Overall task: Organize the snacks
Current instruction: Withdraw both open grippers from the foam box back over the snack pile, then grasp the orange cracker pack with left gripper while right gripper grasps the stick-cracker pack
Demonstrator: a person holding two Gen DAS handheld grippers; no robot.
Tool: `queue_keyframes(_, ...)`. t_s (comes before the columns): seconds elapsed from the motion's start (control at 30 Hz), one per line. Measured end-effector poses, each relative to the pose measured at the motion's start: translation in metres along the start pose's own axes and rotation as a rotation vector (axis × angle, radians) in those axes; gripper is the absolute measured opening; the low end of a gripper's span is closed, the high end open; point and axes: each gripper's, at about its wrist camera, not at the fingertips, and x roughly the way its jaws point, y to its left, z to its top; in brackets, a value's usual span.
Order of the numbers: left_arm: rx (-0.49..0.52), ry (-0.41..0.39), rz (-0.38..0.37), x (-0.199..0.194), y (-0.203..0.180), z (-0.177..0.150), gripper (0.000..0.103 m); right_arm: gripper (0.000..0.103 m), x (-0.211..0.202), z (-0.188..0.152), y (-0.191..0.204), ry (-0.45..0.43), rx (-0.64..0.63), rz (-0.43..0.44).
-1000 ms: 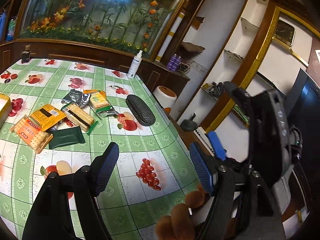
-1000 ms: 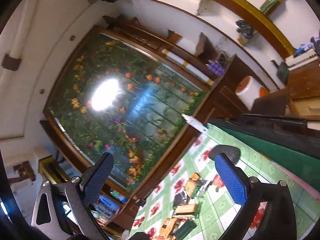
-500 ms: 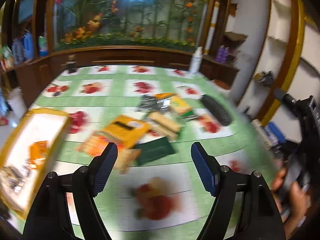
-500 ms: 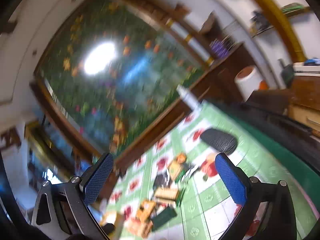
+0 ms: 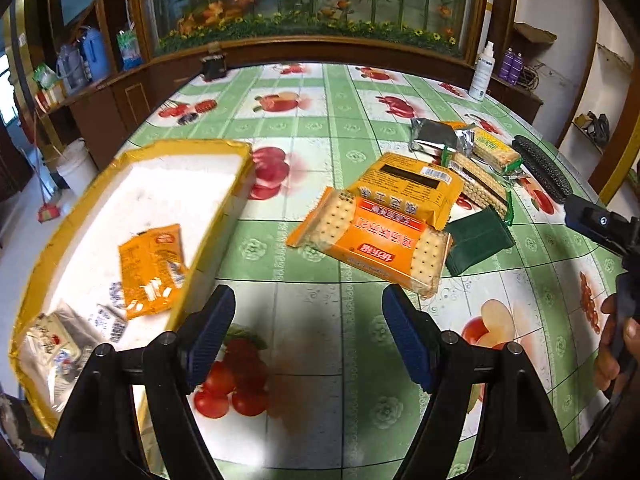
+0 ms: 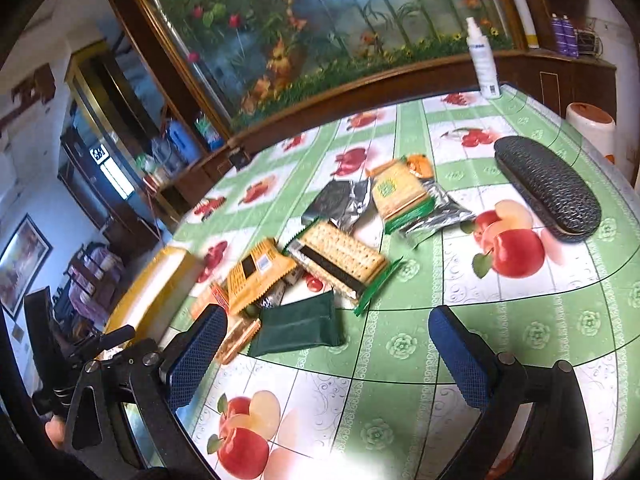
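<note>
The orange cracker pack is lying flat on the tabletop beside the tray, its long axis running diagonally. Both the left hand-held gripper and the right hand-held gripper are hovering with jaws wide apart, grasping nothing.

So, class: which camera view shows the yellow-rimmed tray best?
The left wrist view. There the yellow-rimmed tray shows its white inside, with packets already in it. The right wrist view catches only one blurred far corner behind the snack pile.
</note>
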Motion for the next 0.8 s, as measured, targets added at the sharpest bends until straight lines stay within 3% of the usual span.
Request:
queue_keyframes(0.17, -0.027, 0.036, -0.031, 0.011, -0.016, 0.009, 0.076, 0.102, 0.004, 0.003, 0.003, -0.015, -0.024, -0.034)
queue_keyframes(0.33, -0.165, 0.082, -0.047, 0.028, -0.016, 0.021, 0.076, 0.102, -0.006, 0.016, 0.001, -0.047, -0.026, -0.062)
queue_keyframes(0.57, -0.295, 0.105, -0.014, 0.051, -0.020, 0.041, 0.076, 0.102, -0.013, 0.023, -0.005, -0.061, 0.017, -0.044)
queue_keyframes(0.7, -0.293, 0.164, 0.027, 0.071, -0.033, 0.045, 0.076, 0.102, -0.012, 0.026, -0.008, -0.058, 0.027, -0.030)
queue_keyframes(0.8, -0.294, 0.146, 0.053, 0.073, -0.037, 0.046, 0.078, 0.102, -0.007, 0.034, -0.014, -0.066, 0.042, -0.033)
